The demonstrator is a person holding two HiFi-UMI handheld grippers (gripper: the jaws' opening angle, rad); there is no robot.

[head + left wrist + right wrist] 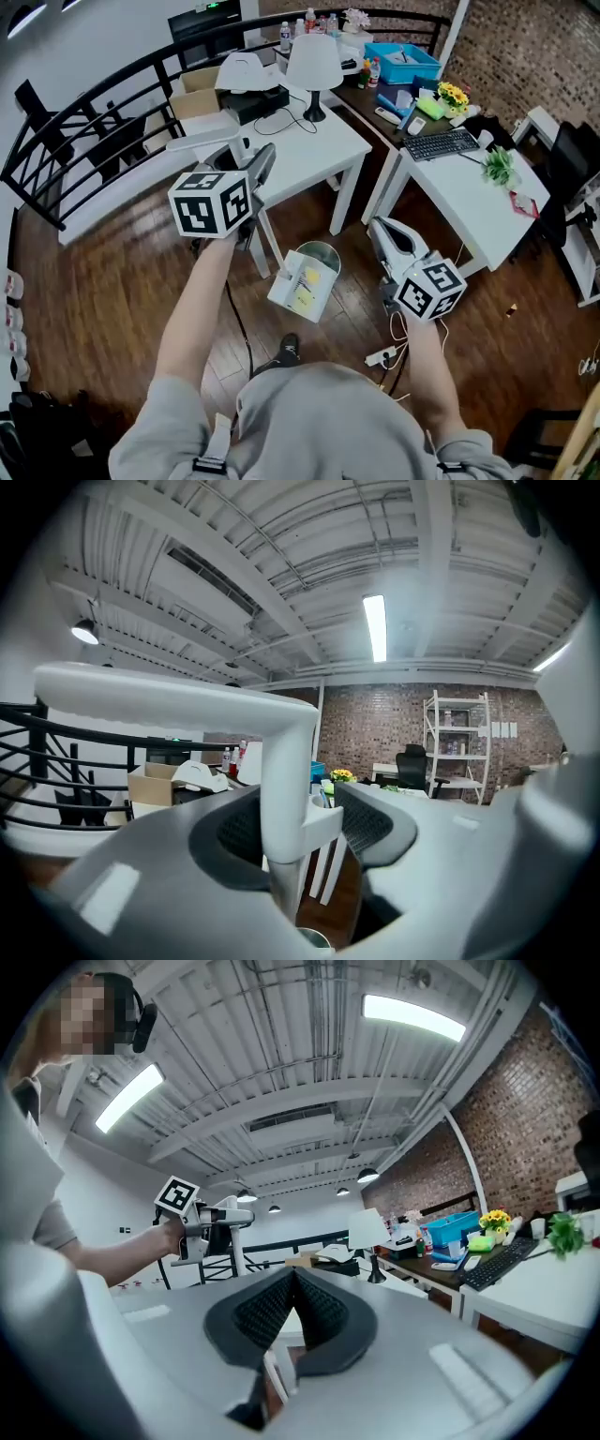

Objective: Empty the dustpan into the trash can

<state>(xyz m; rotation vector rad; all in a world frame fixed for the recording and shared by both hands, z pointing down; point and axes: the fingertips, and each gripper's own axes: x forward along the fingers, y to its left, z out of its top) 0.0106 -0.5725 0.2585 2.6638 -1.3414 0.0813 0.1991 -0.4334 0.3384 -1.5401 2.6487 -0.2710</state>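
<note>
Jaws of the left gripper point(261, 167) are clamping the handle point(281, 761) of the dustpan point(302, 286) by the trash can point(322, 251), the right gripper point(292, 1288) pressing its jaws together, empty.

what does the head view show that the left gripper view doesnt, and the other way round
Only the head view: the right tool, the keyboard and the marker cube on the left tool. Only the left gripper view: a ceiling light strip and a white shelf unit by the brick wall. Both: the white dustpan handle clamped in the left tool, and the yellow flowers.
</note>
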